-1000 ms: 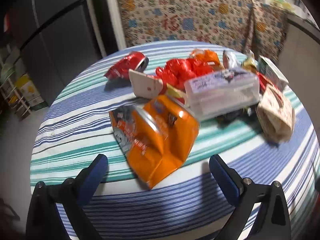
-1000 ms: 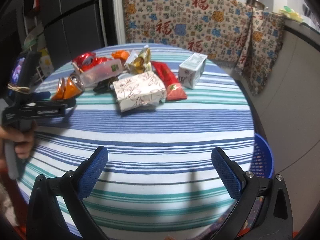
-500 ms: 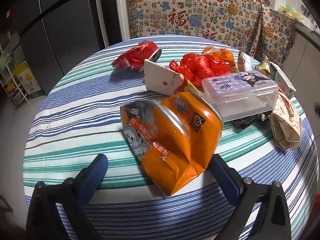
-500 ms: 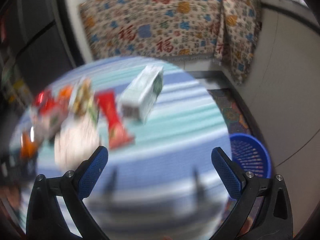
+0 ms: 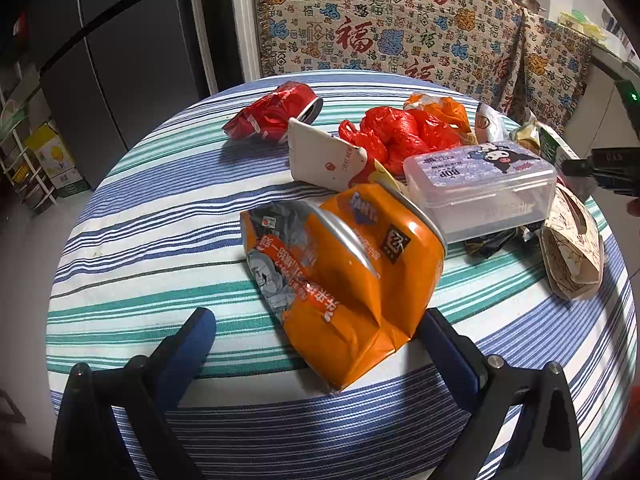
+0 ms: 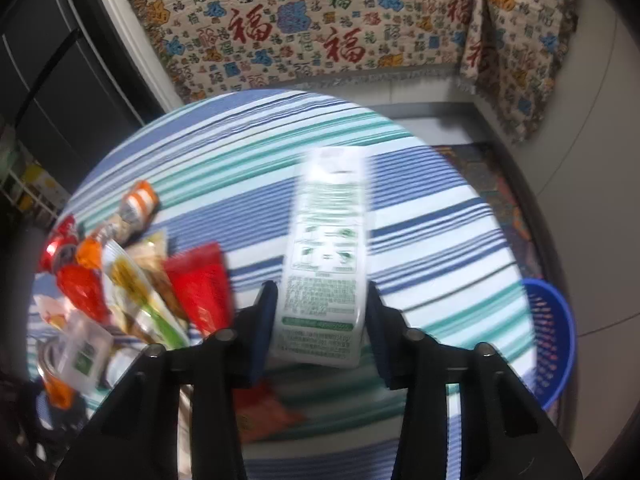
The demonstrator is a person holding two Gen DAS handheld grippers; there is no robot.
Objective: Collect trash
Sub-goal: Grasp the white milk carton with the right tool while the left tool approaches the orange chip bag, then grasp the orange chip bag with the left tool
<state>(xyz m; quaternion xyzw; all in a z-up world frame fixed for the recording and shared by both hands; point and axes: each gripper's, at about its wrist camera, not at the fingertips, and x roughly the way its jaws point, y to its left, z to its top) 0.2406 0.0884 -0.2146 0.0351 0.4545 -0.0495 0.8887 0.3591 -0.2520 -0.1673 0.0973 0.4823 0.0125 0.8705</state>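
Note:
A pile of trash lies on a round striped table [image 5: 152, 216]. In the left wrist view a crushed orange snack bag [image 5: 344, 276] lies between the fingers of my open left gripper [image 5: 316, 332], touching the right finger. Behind it are a clear plastic box [image 5: 480, 184], a red plastic bag [image 5: 400, 136], a crushed red can [image 5: 272, 116] and a paper box [image 5: 572, 248]. In the right wrist view my right gripper [image 6: 320, 320] has closed on a white and green carton [image 6: 328, 256]. A red wrapper [image 6: 200, 288] lies to its left.
A blue plastic basket [image 6: 552, 332] stands on the floor beyond the table's right edge. A patterned cloth [image 5: 380, 28] hangs behind the table. A dark fridge [image 5: 104, 52] stands at the left. My right gripper's body shows at the right edge of the left wrist view [image 5: 608, 164].
My right gripper has swung toward the white and green carton and closed on it. My left gripper has moved in on the orange bag, which now sits between its fingers.

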